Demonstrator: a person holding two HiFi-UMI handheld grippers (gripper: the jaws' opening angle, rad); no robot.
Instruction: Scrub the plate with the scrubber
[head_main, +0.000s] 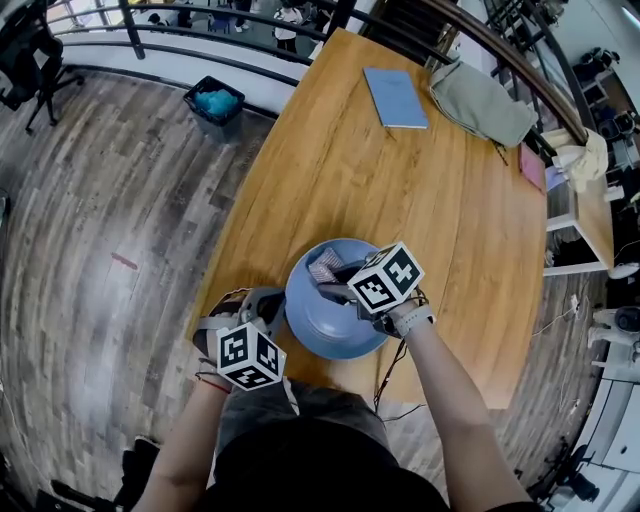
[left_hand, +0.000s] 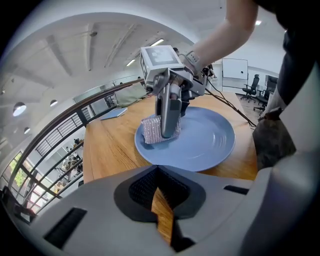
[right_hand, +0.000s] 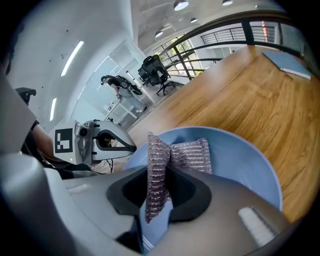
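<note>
Blue plate (head_main: 330, 328) sits flat on the wooden bench (head_main: 340, 170), near the bench's near left corner and close to the near edge, in front of the person.

Right claw (head_main: 336, 278) reaches over the plate from its right side, pointing steeply down. Its jaws are clamped on the scrubber (head_main: 324, 266), a silvery mesh pad. In the right gripper view the pad is pinched edge-on between the jaws and sticks out past the tips, with its wider free part lying on the plate. The left gripper view shows the pad's lower edge touching the plate surface. The contact spot is on the half of the plate toward the bench's far end, just inside the rim.

Left claw (head_main: 268, 303) is at the plate's left rim, toward the bench's left edge. Its jaws are closed together with nothing between them; only bench wood shows through the slit in the left gripper view. The tips are just beside the rim; cannot tell if they touch it.

A blue notebook (head_main: 395, 97) lies flat near the bench's far end, well apart from the plate. A grey bag (head_main: 482, 102) lies by the far right edge, beside the notebook.
</note>
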